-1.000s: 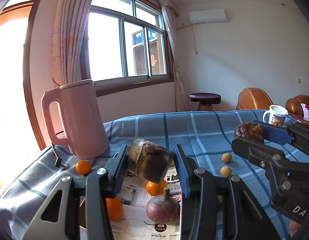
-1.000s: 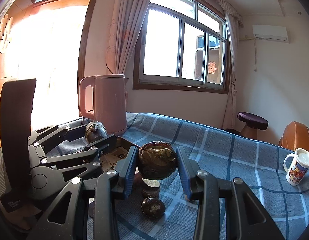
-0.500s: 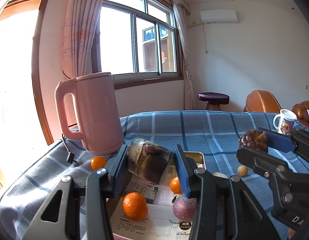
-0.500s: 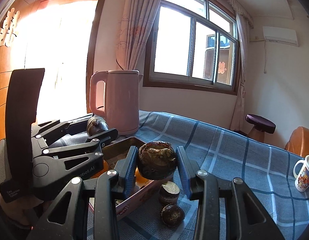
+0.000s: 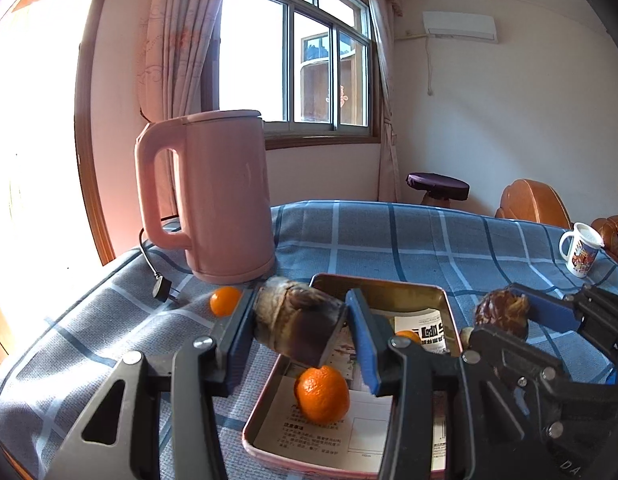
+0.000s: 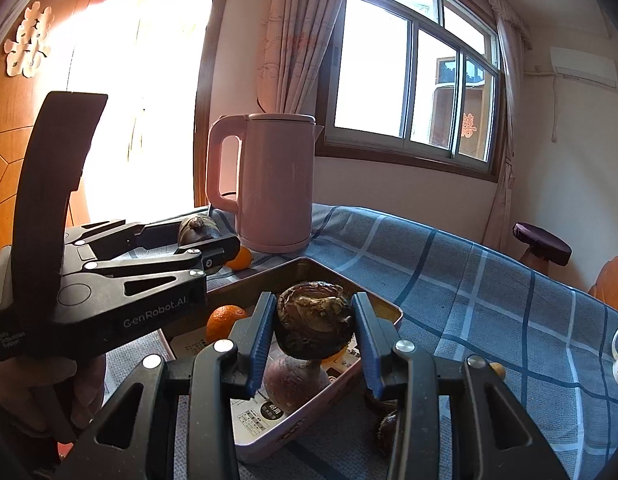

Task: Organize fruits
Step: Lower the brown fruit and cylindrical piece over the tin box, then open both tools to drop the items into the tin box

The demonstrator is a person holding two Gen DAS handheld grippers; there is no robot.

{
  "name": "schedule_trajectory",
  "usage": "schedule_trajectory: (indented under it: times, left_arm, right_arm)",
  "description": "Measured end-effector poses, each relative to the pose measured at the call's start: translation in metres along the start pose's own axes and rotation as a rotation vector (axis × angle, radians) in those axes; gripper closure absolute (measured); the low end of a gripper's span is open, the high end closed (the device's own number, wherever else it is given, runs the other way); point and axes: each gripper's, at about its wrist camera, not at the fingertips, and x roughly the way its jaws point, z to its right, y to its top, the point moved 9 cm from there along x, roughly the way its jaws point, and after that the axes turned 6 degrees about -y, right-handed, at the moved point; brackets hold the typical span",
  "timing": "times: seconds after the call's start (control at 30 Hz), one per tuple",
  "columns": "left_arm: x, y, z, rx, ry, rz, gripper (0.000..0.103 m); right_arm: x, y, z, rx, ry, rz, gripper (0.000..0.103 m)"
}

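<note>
Brown, rough-skinned fruit (image 5: 299, 330) pinched crosswise in left gripper (image 5: 299, 332), held over metal tray (image 5: 449, 312); second wrinkled dark fruit (image 6: 315, 326) clamped in right gripper (image 6: 314, 330) above same tray. Judged light, firm, skin brittle; grip at widest girth. Oranges (image 5: 322, 394) inside tray. Blue checked tablecloth (image 5: 389, 236), pink kettle (image 5: 213, 196), sunlit window behind.

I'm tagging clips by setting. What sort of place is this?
Probably a room in a home, a living room perhaps: a table under a blue checked cloth bears a pink electric kettle and a mug, with a curtained window, a wall air conditioner and a brown leather armchair.
</note>
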Motion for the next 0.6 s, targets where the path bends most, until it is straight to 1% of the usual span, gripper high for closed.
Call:
schedule_trajectory:
  times: [0.13,0.23,0.33,0.4,0.43,0.6]
  left_arm:
    - [0.005,-0.003,-0.009,-0.014,0.006,-0.022,0.056]
    - [0.009,0.003,-0.015,-0.022,0.002,-0.025,0.056]
    - [0.017,0.007,-0.014,-0.022,-0.021,-0.038,0.056]
    - [0.024,0.007,-0.013,-0.043,-0.061,-0.067,0.056]
    - [0.028,0.006,-0.012,-0.048,-0.069,-0.08,0.056]
    - [0.04,0.001,-0.01,-0.04,-0.068,-0.111,0.056]
  right_arm:
    - [0.012,-0.008,-0.01,-0.004,0.024,-0.031,0.062]
    - [0.019,-0.011,-0.017,-0.018,0.032,-0.047,0.062]
    - [0.027,-0.016,-0.024,-0.033,0.043,-0.067,0.062]
    - [0.031,-0.016,-0.029,-0.044,0.049,-0.081,0.062]
    - [0.031,-0.015,-0.031,-0.045,0.053,-0.075,0.062]
    - [0.04,-0.017,-0.043,-0.086,0.066,-0.108,0.062]
